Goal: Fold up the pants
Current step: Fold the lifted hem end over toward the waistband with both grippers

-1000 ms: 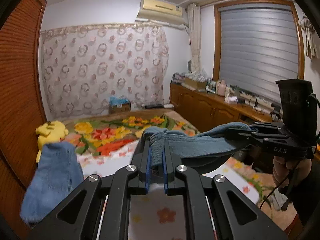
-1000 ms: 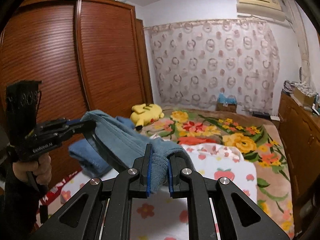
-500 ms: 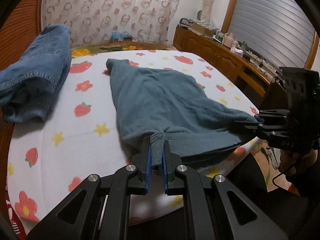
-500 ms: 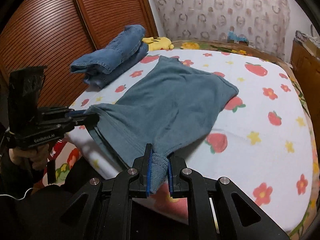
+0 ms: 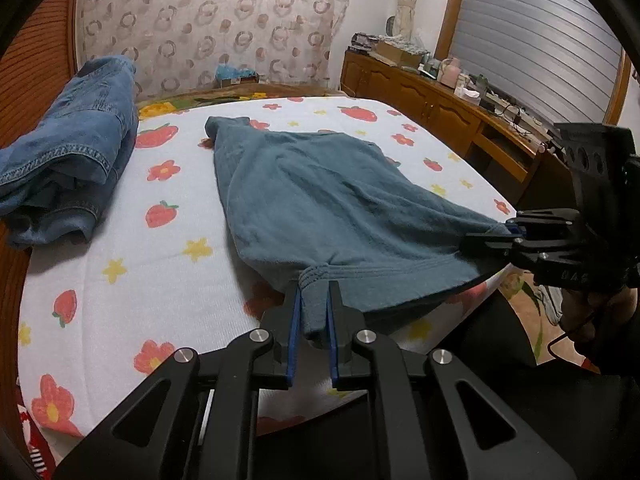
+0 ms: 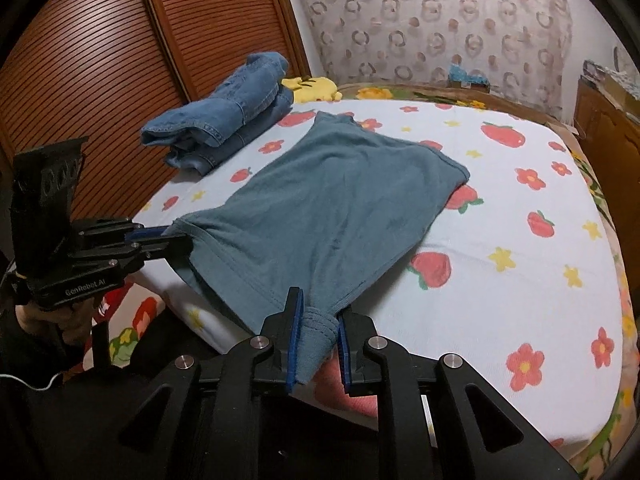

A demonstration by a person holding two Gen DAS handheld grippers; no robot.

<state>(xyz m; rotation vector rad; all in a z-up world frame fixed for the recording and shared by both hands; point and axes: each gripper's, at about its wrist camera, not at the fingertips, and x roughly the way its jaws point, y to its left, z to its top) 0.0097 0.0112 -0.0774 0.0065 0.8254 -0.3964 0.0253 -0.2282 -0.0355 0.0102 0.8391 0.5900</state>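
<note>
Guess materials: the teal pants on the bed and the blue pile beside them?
Teal pants: soft matte knit, probably cotton jersey; ribbed stitched waistband, limp drape. Blue pile: denim, faded wash, heavy seams with contrast stitching. Fibre content can't be confirmed by look.

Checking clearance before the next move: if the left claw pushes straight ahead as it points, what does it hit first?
The teal pants that the left claw already pinches at the waistband; they lie spread straight ahead over the bed sheet. Depth is unclear, but nothing else stands closer.
</note>
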